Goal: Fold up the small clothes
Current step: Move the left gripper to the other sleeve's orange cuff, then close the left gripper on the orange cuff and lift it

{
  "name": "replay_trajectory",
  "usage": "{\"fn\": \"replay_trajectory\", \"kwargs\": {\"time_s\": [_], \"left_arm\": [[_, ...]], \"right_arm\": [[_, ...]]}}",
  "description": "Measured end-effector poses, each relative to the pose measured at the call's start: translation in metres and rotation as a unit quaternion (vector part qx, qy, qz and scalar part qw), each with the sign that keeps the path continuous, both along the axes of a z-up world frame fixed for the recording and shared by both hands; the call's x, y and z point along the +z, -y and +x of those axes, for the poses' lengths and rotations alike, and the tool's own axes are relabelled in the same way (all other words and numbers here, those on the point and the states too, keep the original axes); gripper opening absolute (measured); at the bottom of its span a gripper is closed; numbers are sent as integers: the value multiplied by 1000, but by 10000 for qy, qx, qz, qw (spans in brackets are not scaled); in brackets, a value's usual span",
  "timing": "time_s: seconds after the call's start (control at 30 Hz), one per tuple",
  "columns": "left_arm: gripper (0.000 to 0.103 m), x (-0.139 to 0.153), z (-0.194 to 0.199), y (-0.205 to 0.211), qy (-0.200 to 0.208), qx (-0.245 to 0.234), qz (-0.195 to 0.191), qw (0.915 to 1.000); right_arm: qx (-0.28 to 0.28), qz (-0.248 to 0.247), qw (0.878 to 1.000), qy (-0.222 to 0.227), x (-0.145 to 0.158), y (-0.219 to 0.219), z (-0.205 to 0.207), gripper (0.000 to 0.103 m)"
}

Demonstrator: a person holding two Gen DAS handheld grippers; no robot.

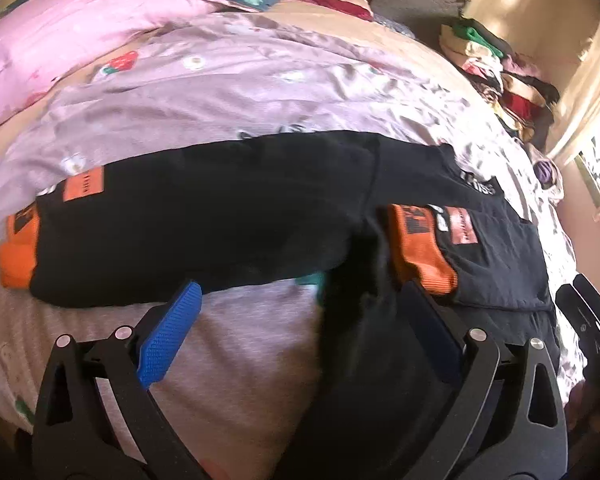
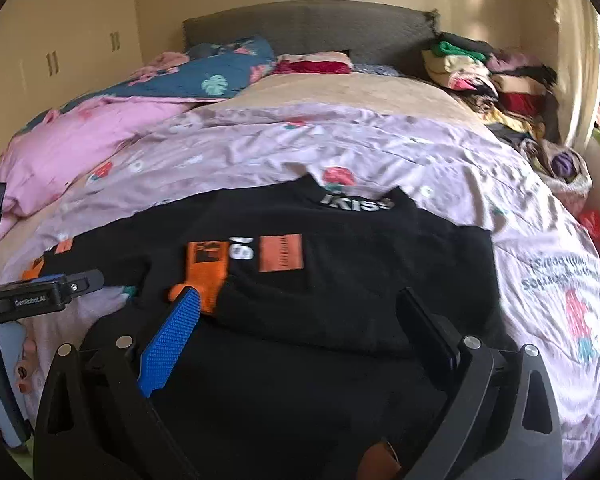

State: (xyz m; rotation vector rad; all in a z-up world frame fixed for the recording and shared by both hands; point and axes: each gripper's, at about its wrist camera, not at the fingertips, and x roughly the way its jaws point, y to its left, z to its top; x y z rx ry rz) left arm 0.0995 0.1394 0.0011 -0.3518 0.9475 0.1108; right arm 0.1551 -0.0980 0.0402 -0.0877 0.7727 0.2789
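1. Here, a black top (image 2: 340, 280) with orange cuffs lies flat on the bed (image 2: 380, 152), on a light purple cover with flowers.
2. One sleeve is folded in, so its orange cuff (image 2: 204, 276) rests on the middle of the top.
3. The other sleeve (image 1: 180, 224) lies straight out to the left side, long and flat. Its orange cuff (image 1: 18, 252) is at the far left end.
4. The left claw (image 1: 300, 312) is wide and holds nothing. The long sleeve lies just past its blue finger (image 1: 168, 336), running across from left to right.
5. The right claw (image 2: 304, 320) is wide too, and holds nothing. It hangs over the near edge of the top, with the folded cuff just by its blue finger.
6. I think the long sleeve is the next part to fold in. The left claw is the nearer one to it, so it looks like the left claw's job.
7. The sleeve's far cuff is well off to the left, so the left claw may need to go that way first.
8. A pile of other clothes (image 2: 492, 76) sits by the wall at the head of the bed, well apart from the top.
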Motion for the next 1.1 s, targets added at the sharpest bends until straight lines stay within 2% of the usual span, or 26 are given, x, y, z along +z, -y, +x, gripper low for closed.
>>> {"fn": "replay_trajectory", "kwargs": {"time_s": [0.63, 0.87, 1.1], "left_arm": [[93, -14, -42, -85, -57, 868, -186, 9960], [93, -26, -55, -114, -167, 1224, -294, 9919], [93, -38, -58, -144, -116, 1696, -447, 9844]], "right_arm": [[933, -257, 9953, -10, -6, -101, -17, 97], [1260, -350, 9914, 10, -8, -134, -24, 97], [1360, -352, 9901, -74, -15, -147, -25, 97]]}}
